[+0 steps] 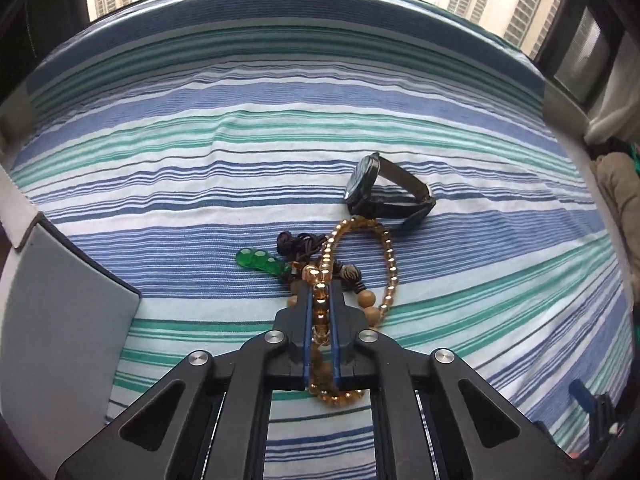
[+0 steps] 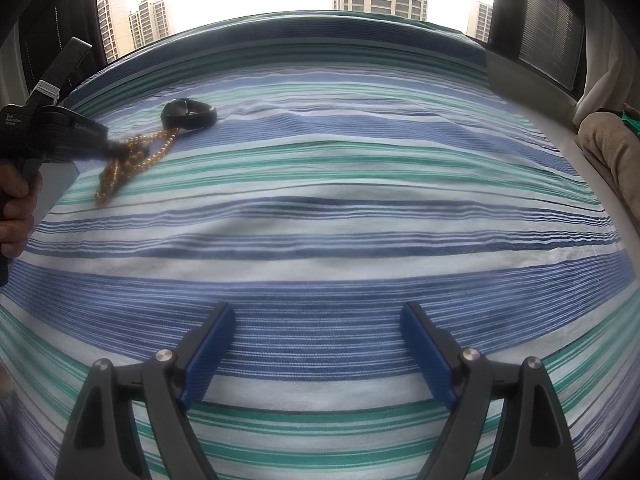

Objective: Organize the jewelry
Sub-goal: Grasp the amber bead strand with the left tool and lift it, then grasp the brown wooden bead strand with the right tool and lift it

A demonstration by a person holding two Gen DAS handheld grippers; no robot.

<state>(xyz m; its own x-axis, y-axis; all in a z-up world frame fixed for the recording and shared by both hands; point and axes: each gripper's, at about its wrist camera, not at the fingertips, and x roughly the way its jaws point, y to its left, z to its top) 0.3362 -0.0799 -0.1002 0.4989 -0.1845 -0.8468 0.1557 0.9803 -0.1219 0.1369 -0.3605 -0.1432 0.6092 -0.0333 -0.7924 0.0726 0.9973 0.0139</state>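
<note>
My left gripper (image 1: 320, 289) is shut on an amber bead bracelet (image 1: 389, 256), whose loops hang from the pads above the striped sheet (image 1: 200, 184). Under it lie a green bead pendant (image 1: 258, 261) on a dark cord and a string of wooden beads (image 1: 367, 299). A black watch (image 1: 374, 192) lies just beyond. In the right wrist view the left gripper (image 2: 116, 151) holds the amber bracelet (image 2: 132, 160) at far left, with the watch (image 2: 188, 112) behind it. My right gripper (image 2: 318, 312) is open and empty, low over the sheet (image 2: 340, 216).
A light grey box (image 1: 60, 300) stands at the left of the bed in the left wrist view. A beige cushion (image 2: 612, 148) lies at the right edge. Windows with tower blocks run behind the bed.
</note>
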